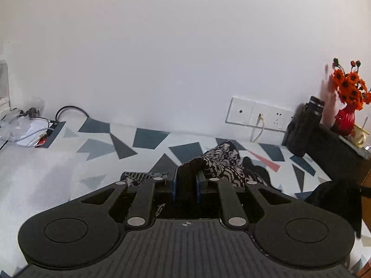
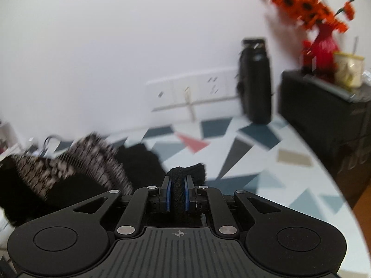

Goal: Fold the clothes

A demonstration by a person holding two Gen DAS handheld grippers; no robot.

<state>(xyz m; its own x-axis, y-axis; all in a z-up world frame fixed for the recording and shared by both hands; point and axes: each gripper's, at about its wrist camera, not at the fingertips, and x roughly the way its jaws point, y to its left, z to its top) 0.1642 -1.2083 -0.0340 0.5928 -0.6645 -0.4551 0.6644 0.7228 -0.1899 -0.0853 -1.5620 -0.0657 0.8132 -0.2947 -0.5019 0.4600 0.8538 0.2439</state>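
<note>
Above desk [image 1: 148, 142]: left claw [image 1: 186, 185] clamped on knit [image 1: 222, 162] edge, right claw [image 2: 178, 193] on black hem; soft, limp, best gripped at corners.

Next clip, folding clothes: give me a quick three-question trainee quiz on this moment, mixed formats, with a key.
1. True or false: the left hand-held gripper is shut on the patterned knit garment.
2. Multiple choice: what does the right hand-held gripper pinch? A) a white cable B) black knit fabric C) nothing
3. Fill in: the orange flowers stand in a ___ vase.

Key: 1 true; 2 B; 3 red.
</note>
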